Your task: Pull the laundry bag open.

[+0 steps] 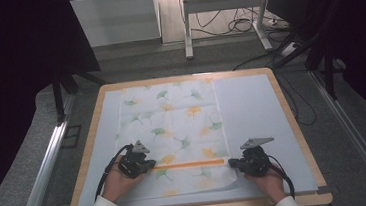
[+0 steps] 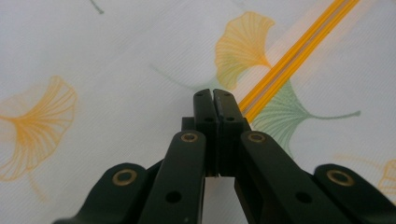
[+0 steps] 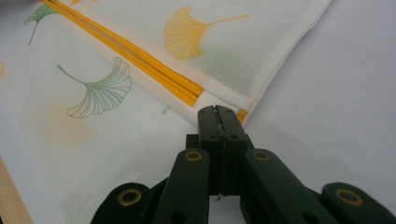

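We hold our left gripper [image 1: 152, 164] and right gripper [image 1: 231, 163] low near the desk's [image 1: 293, 123] front edge, jaws closed, tips facing each other.

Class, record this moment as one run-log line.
left gripper: shut, on white ginkgo-print cloth | right gripper: shut, at cloth's orange stripe end | cloth flat

Overhead view; two close tool views

A white cloth [image 1: 173, 134] with leaf pictures lies flat on the table [image 1: 281, 99]. The left gripper [image 1: 149, 165] and the right gripper [image 1: 232, 164] rest at each end of its orange stripe [image 1: 189, 164].
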